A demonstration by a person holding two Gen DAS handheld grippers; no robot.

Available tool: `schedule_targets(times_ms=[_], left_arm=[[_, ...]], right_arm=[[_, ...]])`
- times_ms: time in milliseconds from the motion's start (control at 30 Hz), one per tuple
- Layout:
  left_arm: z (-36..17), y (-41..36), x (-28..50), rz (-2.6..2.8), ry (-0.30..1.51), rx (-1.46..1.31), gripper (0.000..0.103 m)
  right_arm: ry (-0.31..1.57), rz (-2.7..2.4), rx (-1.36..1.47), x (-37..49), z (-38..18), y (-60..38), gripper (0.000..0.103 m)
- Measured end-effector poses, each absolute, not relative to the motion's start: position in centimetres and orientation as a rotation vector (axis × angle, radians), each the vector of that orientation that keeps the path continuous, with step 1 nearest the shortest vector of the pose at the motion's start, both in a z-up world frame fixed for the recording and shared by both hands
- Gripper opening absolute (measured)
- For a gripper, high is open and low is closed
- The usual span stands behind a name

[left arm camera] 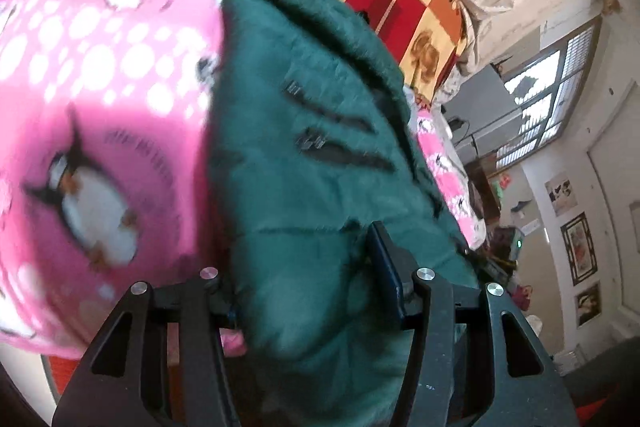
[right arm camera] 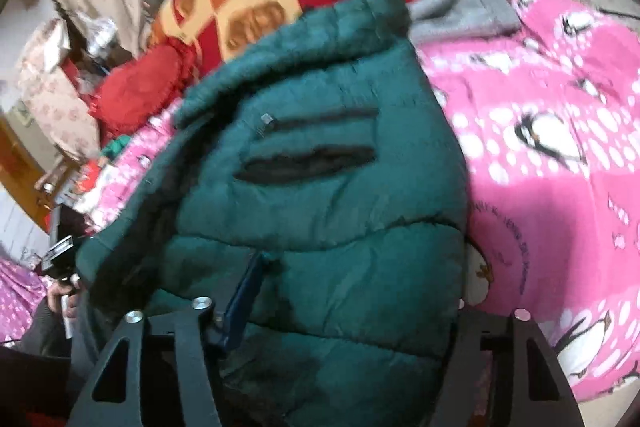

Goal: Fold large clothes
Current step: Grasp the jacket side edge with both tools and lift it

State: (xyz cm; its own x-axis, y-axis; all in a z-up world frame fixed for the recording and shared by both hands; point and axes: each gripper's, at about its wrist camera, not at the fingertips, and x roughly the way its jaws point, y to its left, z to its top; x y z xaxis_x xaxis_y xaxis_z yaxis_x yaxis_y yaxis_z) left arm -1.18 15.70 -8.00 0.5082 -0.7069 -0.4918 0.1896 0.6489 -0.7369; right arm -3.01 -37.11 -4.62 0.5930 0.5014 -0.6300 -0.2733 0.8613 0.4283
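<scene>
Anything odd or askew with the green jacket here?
Nothing damaged. The green jacket lies bunched on the pink blanket, and one pocket gapes open below a shut one.

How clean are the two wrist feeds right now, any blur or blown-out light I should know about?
Left wrist: motion blur smears the pink penguin blanket and the green jacket; the windows are blown out white. Right wrist: the jacket and blanket are softly blurred, with bright window glare top left. Both views show strong fisheye bending at the edges.
</scene>
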Motion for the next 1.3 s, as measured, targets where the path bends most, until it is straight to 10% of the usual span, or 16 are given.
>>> schedule_targets(times_ms=[133,467,1300], left_arm=[[-7.2,15.1,-1.0,-0.564,0.851,-0.646,0.021],[-6.2,14.4,-1.7,-0.463,0.814,-0.569,0.015],[4.4,17.9,-16.2,-0.530,0.627,-0.520,0.013]], right_arm=[[0.885,0.434,0.304,-2.4,-5.8,-37.0,0.056],[0.786,0.463,0.334,-3.3,-3.2,-37.7,0.017],[0.535,0.609,0.281,-18.6,9.1,-36.8,0.015]])
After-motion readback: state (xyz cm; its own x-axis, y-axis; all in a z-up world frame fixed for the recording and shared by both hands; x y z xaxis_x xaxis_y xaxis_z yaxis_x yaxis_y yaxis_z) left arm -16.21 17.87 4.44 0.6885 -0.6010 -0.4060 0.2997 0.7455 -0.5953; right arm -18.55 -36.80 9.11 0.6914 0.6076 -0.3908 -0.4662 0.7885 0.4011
